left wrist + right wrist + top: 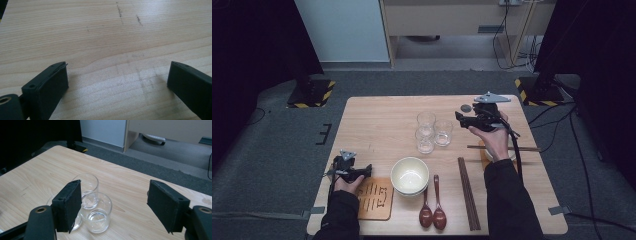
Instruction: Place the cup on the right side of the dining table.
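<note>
right gripper point(113, 202) jaws wide apart nr glasses point(96, 212) (nothing held), left gripper point(117, 80) likewise empty

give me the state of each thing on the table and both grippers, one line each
left gripper: open, nothing between the jaws, low over bare table
right gripper: open, empty, aimed at the glasses
three glasses: upright, empty, clustered together
stacked bowls: upright, empty
two spoons: lying flat side by side
chopsticks: lying flat, paired
wooden coaster: flat, partly under the left hand
</note>
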The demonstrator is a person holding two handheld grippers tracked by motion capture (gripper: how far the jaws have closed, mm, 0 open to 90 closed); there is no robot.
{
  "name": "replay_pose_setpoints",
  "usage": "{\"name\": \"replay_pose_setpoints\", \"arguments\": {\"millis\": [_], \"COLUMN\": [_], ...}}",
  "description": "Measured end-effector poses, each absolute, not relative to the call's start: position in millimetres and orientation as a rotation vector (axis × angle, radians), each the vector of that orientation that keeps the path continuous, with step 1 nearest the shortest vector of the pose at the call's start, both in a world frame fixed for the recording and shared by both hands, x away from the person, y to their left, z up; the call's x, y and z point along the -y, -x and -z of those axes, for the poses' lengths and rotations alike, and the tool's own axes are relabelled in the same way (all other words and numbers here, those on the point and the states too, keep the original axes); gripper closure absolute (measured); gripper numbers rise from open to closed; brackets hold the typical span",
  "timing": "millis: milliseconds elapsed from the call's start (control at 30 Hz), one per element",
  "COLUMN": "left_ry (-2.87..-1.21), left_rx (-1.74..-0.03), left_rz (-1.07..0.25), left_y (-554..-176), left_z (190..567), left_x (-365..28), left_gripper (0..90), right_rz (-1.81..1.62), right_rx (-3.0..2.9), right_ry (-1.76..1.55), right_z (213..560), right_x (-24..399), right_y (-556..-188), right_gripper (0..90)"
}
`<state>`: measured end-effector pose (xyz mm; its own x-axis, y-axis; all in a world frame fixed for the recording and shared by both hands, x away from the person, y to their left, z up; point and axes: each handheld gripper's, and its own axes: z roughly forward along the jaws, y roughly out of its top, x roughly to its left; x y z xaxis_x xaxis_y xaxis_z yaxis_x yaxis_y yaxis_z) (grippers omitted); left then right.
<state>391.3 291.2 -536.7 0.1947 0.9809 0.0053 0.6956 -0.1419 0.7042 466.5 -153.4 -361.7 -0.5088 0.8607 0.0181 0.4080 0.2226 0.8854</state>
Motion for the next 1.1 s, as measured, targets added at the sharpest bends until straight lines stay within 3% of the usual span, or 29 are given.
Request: {"name": "replay_pose_setpoints", "arguments": {"millis": [1100], "left_ry": [-1.906], "left_rx": [-1.56], "left_rz": [-0.647], "left_y": [-391.3], "left_z": [536.7], "left_x": [-291.3], "left_gripper": [2.1], "right_rz": [-1.108], "right_rx": [-2.169], "right_ry": [-1.166], "right_z": [401.6], "right_x": [117.7], "right_y": [-516.1], "right_gripper": [38.6]}}
